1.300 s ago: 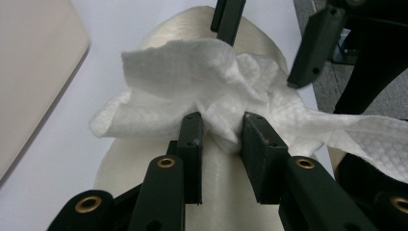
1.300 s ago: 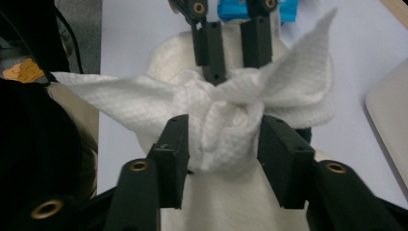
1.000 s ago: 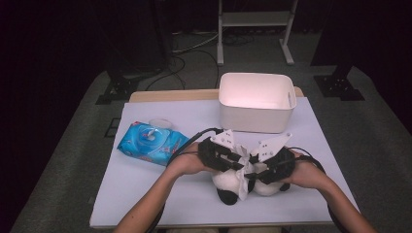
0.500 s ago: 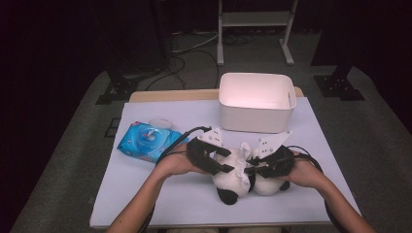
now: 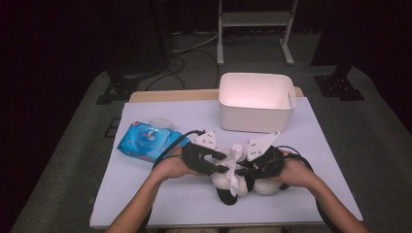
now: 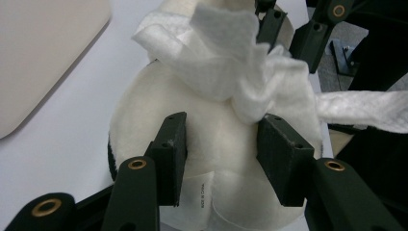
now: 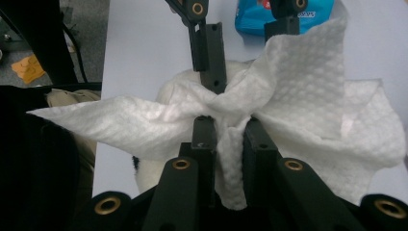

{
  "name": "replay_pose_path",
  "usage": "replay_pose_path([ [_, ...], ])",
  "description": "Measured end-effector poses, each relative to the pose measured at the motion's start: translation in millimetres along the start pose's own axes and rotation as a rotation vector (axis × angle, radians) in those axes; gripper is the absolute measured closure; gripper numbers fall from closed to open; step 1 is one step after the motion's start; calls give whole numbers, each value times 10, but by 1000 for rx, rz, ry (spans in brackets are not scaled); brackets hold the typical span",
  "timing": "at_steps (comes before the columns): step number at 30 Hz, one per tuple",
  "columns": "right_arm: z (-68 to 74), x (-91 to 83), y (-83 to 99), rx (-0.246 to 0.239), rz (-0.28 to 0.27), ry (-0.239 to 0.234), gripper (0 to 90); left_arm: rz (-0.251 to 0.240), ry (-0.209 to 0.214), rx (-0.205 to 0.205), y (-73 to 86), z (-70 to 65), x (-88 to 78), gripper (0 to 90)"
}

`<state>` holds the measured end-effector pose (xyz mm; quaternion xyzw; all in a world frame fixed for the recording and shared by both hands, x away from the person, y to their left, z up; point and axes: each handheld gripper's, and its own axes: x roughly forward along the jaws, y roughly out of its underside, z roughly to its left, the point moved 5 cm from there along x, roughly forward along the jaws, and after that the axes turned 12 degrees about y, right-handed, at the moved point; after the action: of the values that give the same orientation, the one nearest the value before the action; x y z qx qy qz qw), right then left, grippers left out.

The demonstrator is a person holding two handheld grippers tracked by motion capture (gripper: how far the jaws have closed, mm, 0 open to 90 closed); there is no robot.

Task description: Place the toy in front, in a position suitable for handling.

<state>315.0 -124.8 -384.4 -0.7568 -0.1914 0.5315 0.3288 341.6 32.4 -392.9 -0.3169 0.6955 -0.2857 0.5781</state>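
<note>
A black-and-white plush toy lies on the white table, near its front edge, with a white wipe tied in a knot on top of it. The right gripper is clamped on a strand of the wipe just below the knot, the cloth squeezed between its two pads. The left gripper has its jaws apart over the toy's pale body, the right-hand pad touching the edge of the knot and the left-hand one resting near the fabric with nothing pinched; these jaws have just been closing a little. In the high view both hands meet over the toy, left hand and right hand close together. Behind the toy, toward the far edge of the table, stands a white bin; what shows of its inside is bare. To the left of the hands lies a blue wipes pack, its round lid flipped open at the back.
</note>
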Motion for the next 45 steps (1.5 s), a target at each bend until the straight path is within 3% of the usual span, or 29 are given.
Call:
replay_pose_path([
  [6,-69,-148,139,11,38,32,773,-19,4,-5,18,3,1,543],
  [14,-369,-357,346,77,65,113,773,-11,4,-11,5,2,1,542],
  [17,-425,-360,405,118,62,97,769,-8,7,-13,-5,0,1,541],
  [23,-376,-281,456,146,69,60,770,7,11,-16,-21,2,-15,515],
  [30,-306,-250,486,170,69,36,774,10,-3,-73,-39,40,-13,328],
  [37,-206,-229,472,153,71,35,781,36,-22,-104,-56,78,21,203],
  [42,-112,-246,457,119,79,46,783,35,-12,-95,-123,60,56,193],
  [45,-93,-263,481,124,74,36,784,49,-1,-95,-147,67,79,182],
])
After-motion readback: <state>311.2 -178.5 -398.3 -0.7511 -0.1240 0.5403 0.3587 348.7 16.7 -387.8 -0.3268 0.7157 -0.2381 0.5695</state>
